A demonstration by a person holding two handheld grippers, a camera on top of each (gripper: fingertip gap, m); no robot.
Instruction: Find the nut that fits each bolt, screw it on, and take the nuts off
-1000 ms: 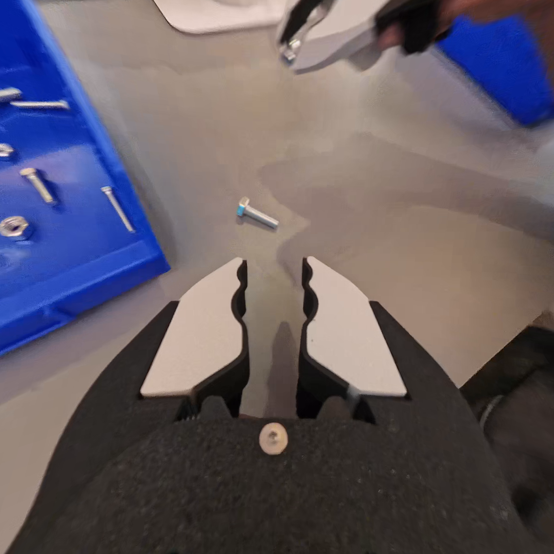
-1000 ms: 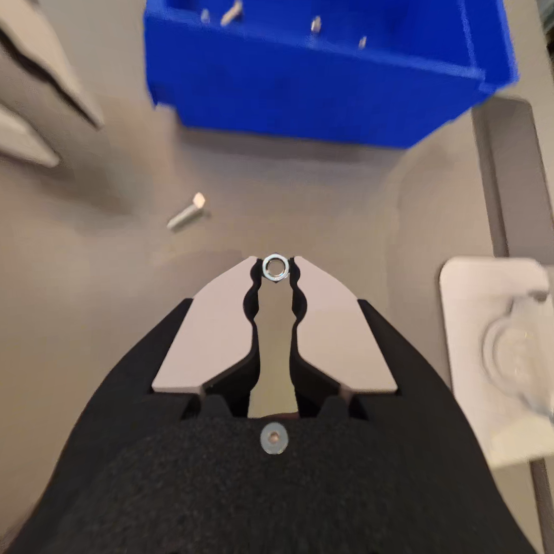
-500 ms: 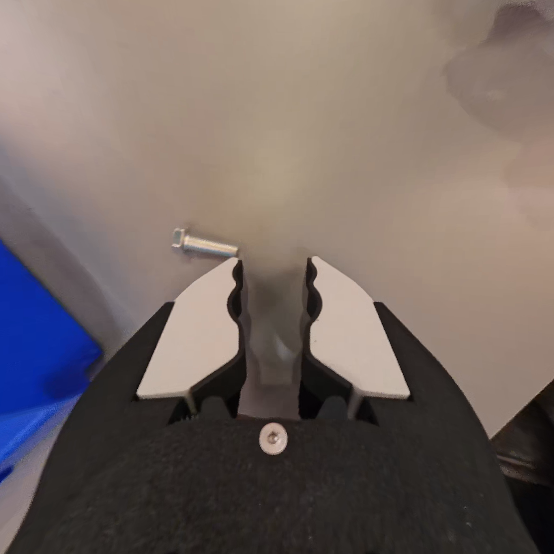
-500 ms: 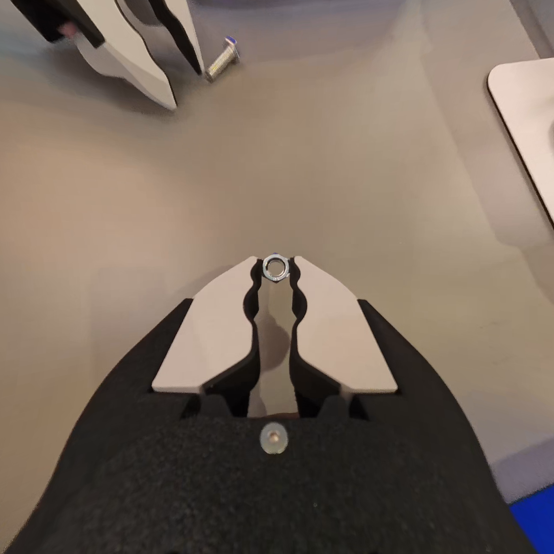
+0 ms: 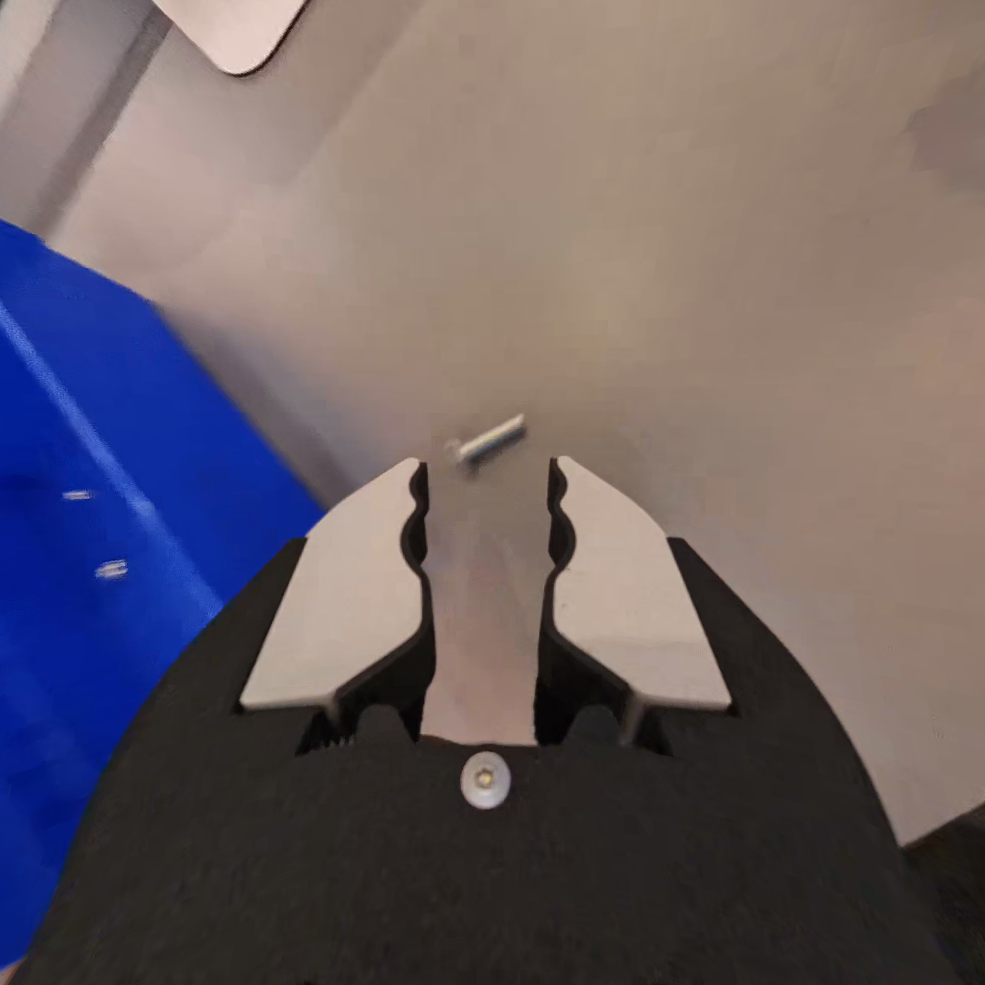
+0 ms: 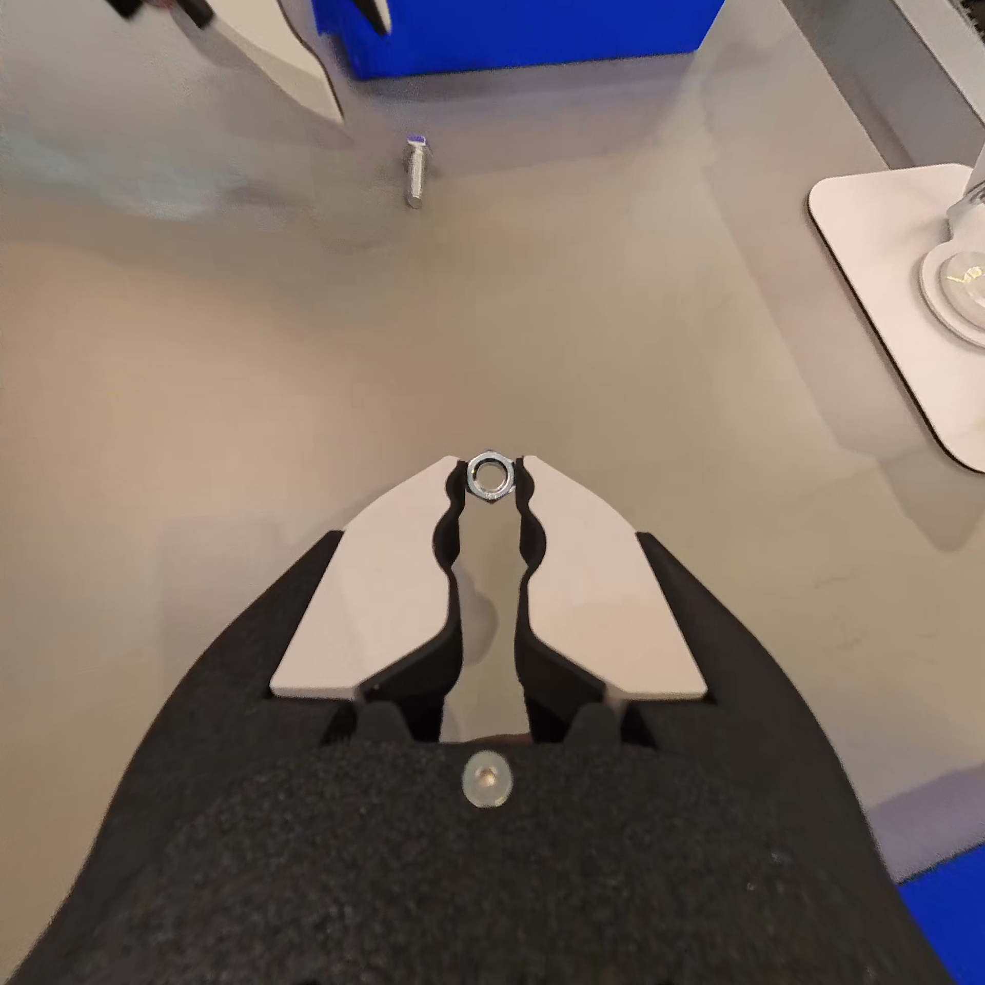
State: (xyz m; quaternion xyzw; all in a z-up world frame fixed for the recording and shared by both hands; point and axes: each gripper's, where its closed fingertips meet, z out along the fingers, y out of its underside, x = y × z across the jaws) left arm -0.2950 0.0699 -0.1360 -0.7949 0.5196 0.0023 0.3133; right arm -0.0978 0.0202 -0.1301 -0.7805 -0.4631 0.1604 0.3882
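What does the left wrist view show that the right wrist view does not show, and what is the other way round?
Only the left wrist view: the open left gripper close up, and small metal parts inside the blue bin.

Only the right wrist view: the right gripper shut on a nut, and a white base at the right.

Both: the bolt lying on the grey table.

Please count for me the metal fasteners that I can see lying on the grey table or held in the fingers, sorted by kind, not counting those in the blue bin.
Bolts: 1, the bolt lying loose on the table
Nuts: 1, the nut pinched at the tips of the right gripper
Total: 2

The left gripper holds nothing.
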